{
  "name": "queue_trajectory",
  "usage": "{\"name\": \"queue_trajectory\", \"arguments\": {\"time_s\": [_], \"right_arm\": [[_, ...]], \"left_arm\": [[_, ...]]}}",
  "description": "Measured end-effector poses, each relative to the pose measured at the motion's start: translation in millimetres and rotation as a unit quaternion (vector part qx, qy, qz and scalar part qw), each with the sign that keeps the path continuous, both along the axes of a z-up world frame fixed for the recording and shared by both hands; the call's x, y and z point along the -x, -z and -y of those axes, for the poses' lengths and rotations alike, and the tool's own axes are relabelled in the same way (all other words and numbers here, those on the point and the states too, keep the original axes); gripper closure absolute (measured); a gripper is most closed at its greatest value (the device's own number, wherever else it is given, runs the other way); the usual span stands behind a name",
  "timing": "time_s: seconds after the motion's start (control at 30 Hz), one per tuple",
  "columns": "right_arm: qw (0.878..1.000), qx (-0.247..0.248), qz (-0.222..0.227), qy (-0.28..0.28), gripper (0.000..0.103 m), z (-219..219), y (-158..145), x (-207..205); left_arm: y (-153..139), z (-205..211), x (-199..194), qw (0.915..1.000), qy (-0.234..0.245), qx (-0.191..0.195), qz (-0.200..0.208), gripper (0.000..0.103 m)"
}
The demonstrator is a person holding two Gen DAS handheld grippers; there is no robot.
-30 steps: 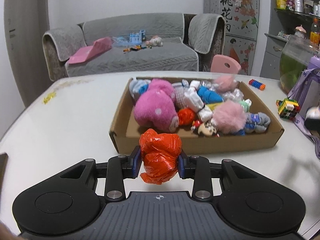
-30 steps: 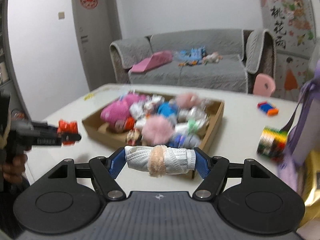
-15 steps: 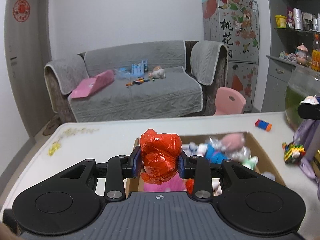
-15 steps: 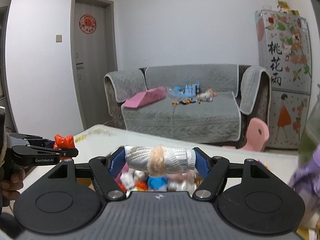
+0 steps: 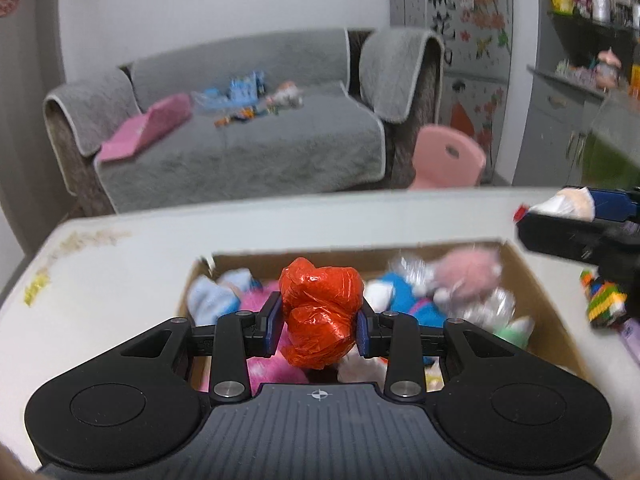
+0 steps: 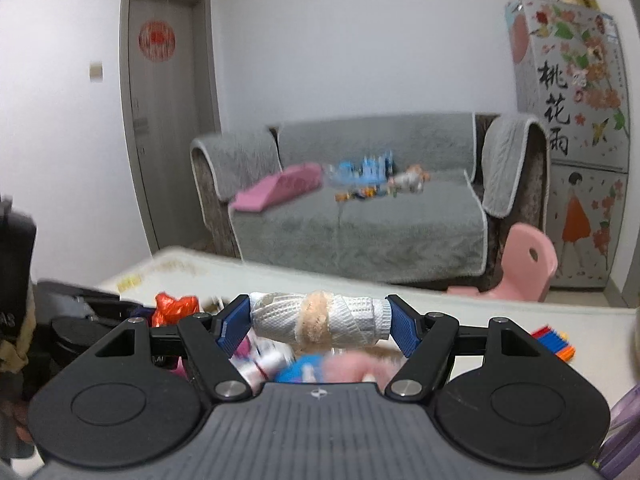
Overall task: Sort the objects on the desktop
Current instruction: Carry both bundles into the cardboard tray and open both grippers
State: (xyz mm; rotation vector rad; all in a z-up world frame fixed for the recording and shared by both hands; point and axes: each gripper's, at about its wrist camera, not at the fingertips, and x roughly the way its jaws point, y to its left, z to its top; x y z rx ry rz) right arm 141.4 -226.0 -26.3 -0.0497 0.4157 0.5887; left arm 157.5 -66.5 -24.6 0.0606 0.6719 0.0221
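Observation:
My left gripper [image 5: 318,326] is shut on a crumpled orange plastic bag [image 5: 320,312] and holds it above the near left part of a cardboard box [image 5: 360,250] full of plush toys and socks. My right gripper [image 6: 318,326] is shut on a rolled white sock with a beige band [image 6: 320,320], held above the box's right side. The sock [image 5: 564,206] also shows at the right edge of the left wrist view. The orange bag [image 6: 176,308] also shows at the left in the right wrist view.
The box sits on a white table [image 5: 120,280]. A multicoloured cube toy [image 5: 604,304] lies right of the box, and a coloured brick stick [image 6: 554,342] lies on the table at the right. A grey sofa [image 5: 240,140] and a pink chair [image 5: 448,160] stand beyond the table.
Both grippers rose from near table level and moved forward over the box, each keeping its hold. The box now sits under the fingers in both views.

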Motion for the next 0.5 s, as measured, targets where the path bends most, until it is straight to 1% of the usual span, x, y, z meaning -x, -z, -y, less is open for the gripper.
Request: {"name": "queue_trajectory", "arguments": {"time_s": [0.03, 0.13, 0.2, 0.23, 0.3, 0.4, 0.5], "right_arm": [[1.000, 0.013, -0.003, 0.000, 0.035, -3.2, 4.4, 0.8], [0.999, 0.038, -0.014, -0.005, 0.035, -8.4, 14.7, 3.8], [0.998, 0.056, -0.014, -0.002, 0.035, -12.5, 17.2, 9.8], [0.998, 0.062, -0.015, -0.001, 0.035, -14.4, 17.5, 10.0], [0.998, 0.063, -0.022, -0.001, 0.035, -13.9, 19.0, 7.8], [0.997, 0.069, -0.027, 0.005, 0.035, -12.6, 22.2, 5.9], [0.997, 0.073, -0.033, 0.006, 0.034, -12.8, 25.4, 6.8]], "left_arm": [[5.2, 1.6, -1.7, 0.9999, 0.002, -0.005, -0.009, 0.061], [14.6, -0.8, 1.4, 0.9998, 0.008, -0.009, -0.015, 0.061], [20.7, -3.1, 5.6, 0.9997, 0.011, -0.014, -0.018, 0.061], [22.3, -5.1, 6.4, 0.9997, 0.012, -0.010, -0.021, 0.061], [23.5, -9.6, 6.4, 0.9996, 0.016, 0.002, -0.022, 0.061], [21.5, -12.3, 11.8, 0.9996, 0.023, 0.009, -0.017, 0.061], [23.8, -9.7, 16.7, 0.9995, 0.030, -0.001, -0.009, 0.060]]}}
